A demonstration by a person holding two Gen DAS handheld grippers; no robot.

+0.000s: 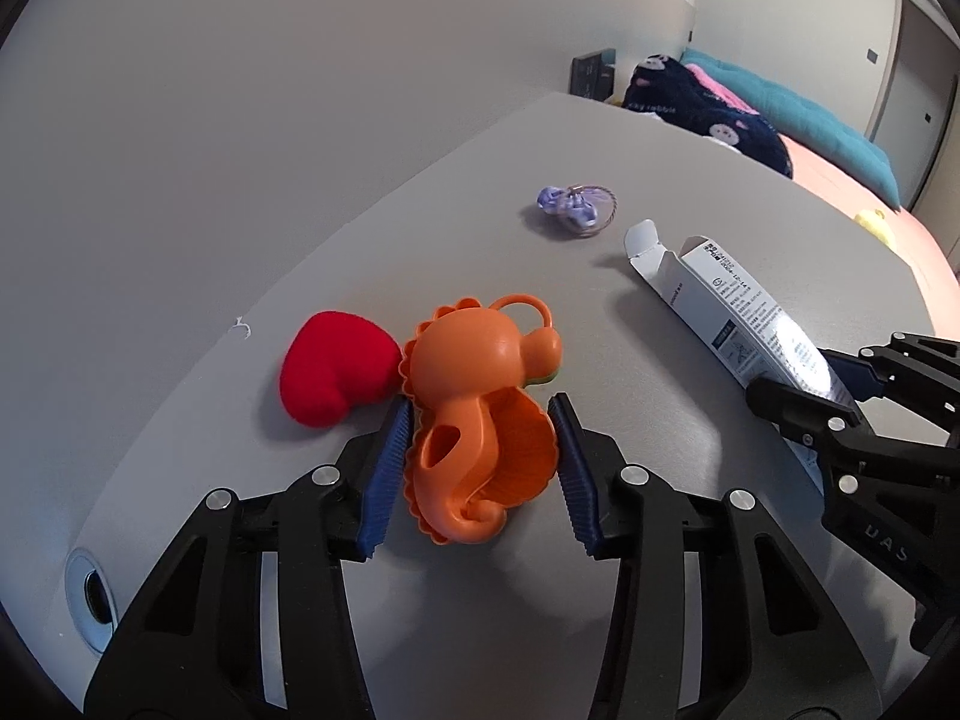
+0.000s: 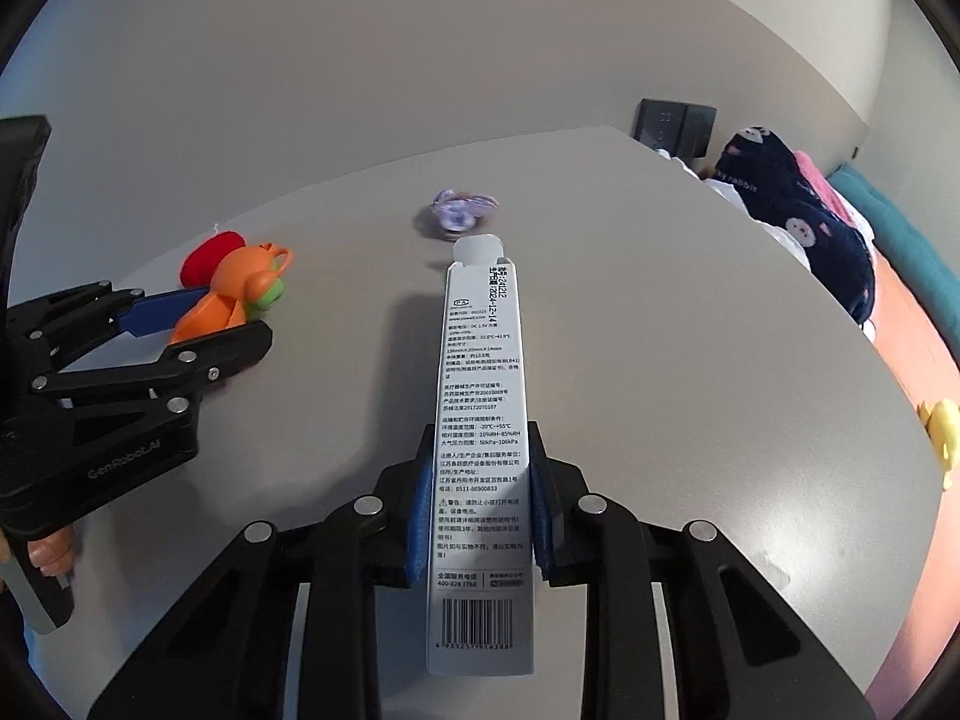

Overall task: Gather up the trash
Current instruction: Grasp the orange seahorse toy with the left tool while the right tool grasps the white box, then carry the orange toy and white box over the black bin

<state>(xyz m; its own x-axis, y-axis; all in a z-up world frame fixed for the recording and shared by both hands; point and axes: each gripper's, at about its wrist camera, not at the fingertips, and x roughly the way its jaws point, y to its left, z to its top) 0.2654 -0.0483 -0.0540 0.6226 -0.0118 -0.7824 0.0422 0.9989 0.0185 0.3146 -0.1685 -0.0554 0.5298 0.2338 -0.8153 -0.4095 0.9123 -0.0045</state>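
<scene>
Grey tabletop [image 2: 690, 330], both grippers low over it

Right gripper [image 2: 480, 498]: blue pads pressed against the two long sides of a white carton [image 2: 480, 396], clamped near its barcode end. The carton is long and narrow with its open flap at the far end. It runs straight out along the fingers and points toward a purple hair tie [image 2: 459, 213] lying just beyond the flap. In the left wrist view the far end seems to stand a little clear of the table, going by its shadow

Handling, as a judgement: thin card, apparently empty, so very light. The walls would buckle under a hard squeeze. The glossy print is slippery. A side grip close to one end suits it, though the long free end may swing

Left gripper [image 1: 480, 462]: fingers at a middling width around an orange plastic toy [image 1: 480, 396], which lies on the table. The left pad [image 1: 390, 456] touches its scalloped edge; the right one looks close, but contact there I cannot confirm. The toy is rigid, hollow, and probably light. A red soft piece [image 1: 336, 375] rests against its left side

A person's fingers [image 2: 54, 552] show under the left handle
</scene>
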